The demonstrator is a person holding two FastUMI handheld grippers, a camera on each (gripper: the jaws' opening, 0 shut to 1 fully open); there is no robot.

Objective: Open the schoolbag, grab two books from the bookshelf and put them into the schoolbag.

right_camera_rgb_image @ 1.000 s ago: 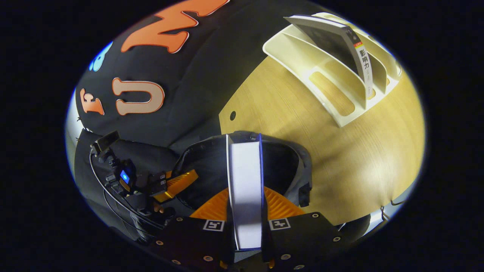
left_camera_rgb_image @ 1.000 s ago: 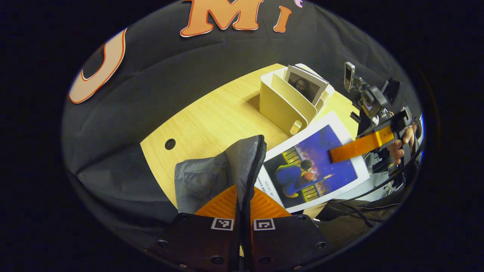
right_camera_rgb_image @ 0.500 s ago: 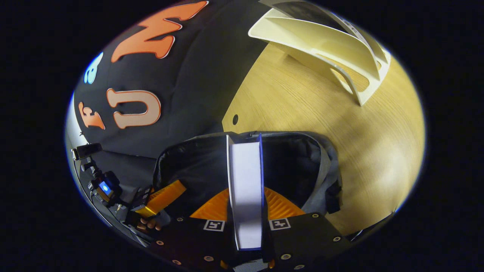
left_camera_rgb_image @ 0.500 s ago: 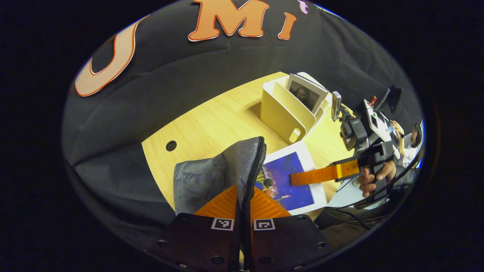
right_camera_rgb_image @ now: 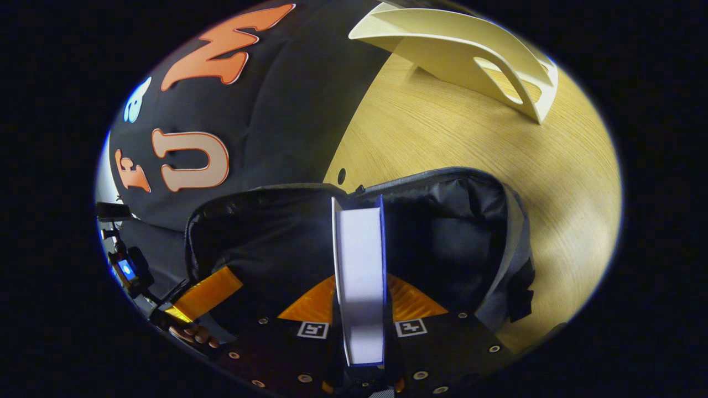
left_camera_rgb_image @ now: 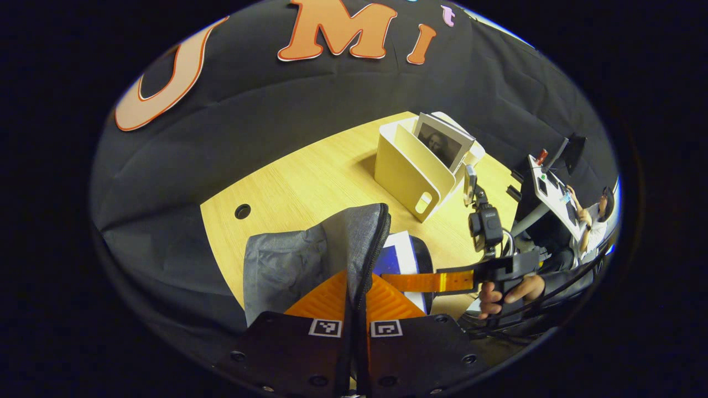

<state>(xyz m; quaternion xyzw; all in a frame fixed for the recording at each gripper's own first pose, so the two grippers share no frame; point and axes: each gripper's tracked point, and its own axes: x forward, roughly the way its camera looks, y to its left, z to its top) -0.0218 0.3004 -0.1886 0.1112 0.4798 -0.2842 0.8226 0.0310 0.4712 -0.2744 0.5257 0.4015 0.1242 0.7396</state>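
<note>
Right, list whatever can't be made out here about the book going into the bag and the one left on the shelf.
- Blue-and-white book, left gripper view: lower part hidden behind the grey fabric schoolbag rim.
- Same book, right gripper view: only its white page edge faces the camera, so the cover is unseen.
- Schoolbag bottom, right gripper view: too dark.
- Portrait-cover book in the cream plastic bookshelf, left gripper view: bottom hidden by dividers.

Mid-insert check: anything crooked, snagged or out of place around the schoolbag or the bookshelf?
Nothing stands out. The left gripper holds the schoolbag rim open, the right gripper lowers the book edge-first into it, and another book leans in the bookshelf.
</note>
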